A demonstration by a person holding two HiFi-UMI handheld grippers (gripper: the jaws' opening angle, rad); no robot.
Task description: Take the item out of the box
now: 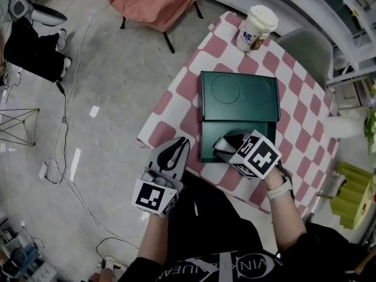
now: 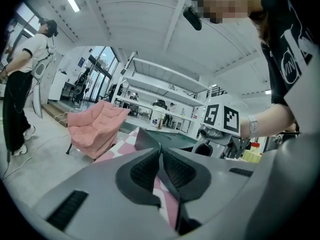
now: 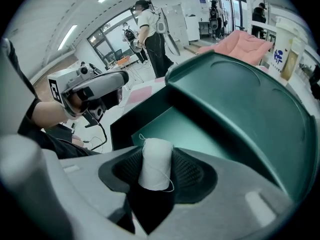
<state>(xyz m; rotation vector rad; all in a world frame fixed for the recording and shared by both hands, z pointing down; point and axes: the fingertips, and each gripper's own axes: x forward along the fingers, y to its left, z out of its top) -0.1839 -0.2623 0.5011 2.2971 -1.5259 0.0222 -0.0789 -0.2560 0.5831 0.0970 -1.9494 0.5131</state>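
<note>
An open green box [image 1: 238, 93] is seen on the checkered desk [image 1: 296, 107], with a paper cup [image 1: 255, 28] at its far corner. The right tool [image 1: 226, 143] is placed in the box, and the left tool [image 1: 175, 151] is held at the near edge.

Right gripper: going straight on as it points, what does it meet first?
The white thread spool between the jaws of the right gripper; past it, probably the green box's floor, though depth is unclear.

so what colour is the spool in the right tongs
White thread spool; shows best in the right gripper view.
</note>
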